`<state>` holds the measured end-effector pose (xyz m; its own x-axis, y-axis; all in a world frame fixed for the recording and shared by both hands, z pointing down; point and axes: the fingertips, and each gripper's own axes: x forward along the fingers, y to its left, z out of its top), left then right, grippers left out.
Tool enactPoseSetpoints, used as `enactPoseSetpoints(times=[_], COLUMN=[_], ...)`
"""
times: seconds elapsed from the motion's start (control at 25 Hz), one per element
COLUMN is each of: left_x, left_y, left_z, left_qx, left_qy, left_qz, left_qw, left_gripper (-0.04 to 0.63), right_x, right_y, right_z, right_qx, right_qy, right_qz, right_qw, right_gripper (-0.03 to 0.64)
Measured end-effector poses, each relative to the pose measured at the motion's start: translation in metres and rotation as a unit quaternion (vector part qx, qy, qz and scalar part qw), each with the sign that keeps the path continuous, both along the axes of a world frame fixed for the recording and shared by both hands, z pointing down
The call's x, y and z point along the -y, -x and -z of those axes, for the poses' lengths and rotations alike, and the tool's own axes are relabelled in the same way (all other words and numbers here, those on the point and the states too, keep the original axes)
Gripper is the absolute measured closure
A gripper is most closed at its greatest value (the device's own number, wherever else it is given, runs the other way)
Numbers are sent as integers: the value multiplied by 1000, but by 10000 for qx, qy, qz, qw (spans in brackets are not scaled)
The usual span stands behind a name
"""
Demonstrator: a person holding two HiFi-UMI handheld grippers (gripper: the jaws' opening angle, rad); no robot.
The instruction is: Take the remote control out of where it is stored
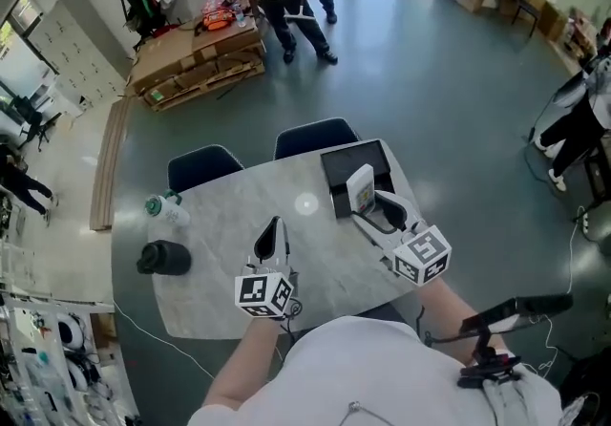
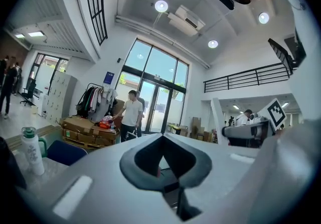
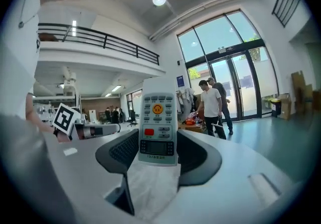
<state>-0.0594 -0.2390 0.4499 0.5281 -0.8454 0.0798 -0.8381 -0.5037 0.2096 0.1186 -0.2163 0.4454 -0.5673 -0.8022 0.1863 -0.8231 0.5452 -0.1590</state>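
Note:
The white remote control (image 1: pixel 360 187) with grey buttons and an orange one stands upright between the jaws of my right gripper (image 1: pixel 374 202), which is shut on it. It is over the near part of a flat black case (image 1: pixel 337 163) on the marble table (image 1: pixel 239 214). In the right gripper view the remote (image 3: pixel 158 127) fills the middle, its lower end clamped by the right gripper (image 3: pixel 158 160), with white crinkled film below it. My left gripper (image 1: pixel 274 225) is above the table's middle, shut and empty; in its own view the left gripper (image 2: pixel 161 140) has its tips together.
A clear bottle with a green cap (image 1: pixel 164 208) and a black round object (image 1: pixel 162 259) lie at the table's left end. Two dark blue chairs (image 1: pixel 203 164) (image 1: pixel 315 136) stand at the far side. People stand by stacked cardboard (image 1: pixel 196 61) further off.

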Motion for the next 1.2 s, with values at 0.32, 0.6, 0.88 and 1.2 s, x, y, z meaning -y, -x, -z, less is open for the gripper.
enactPoseSetpoints(times=[0.32, 0.6, 0.88, 1.2], left_x=[10, 6, 4, 1], left_y=[5, 7, 14, 19], left_z=[25, 30, 32, 28], left_qx=[-84, -40, -1, 13], left_qy=[-307, -390, -444, -417], left_qz=[39, 55, 120, 158], left_qw=[9995, 9992, 9989, 9990], left_gripper=[594, 594, 595, 595], right_x=[7, 10, 10, 11], right_y=[-6, -6, -5, -6], right_z=[32, 38, 43, 40], right_qx=[503, 528, 483, 435], right_qy=[-318, -419, -525, -497], right_qz=[-197, -186, -197, -219], right_qw=[9980, 9975, 9973, 9976], right_gripper=[353, 353, 353, 354])
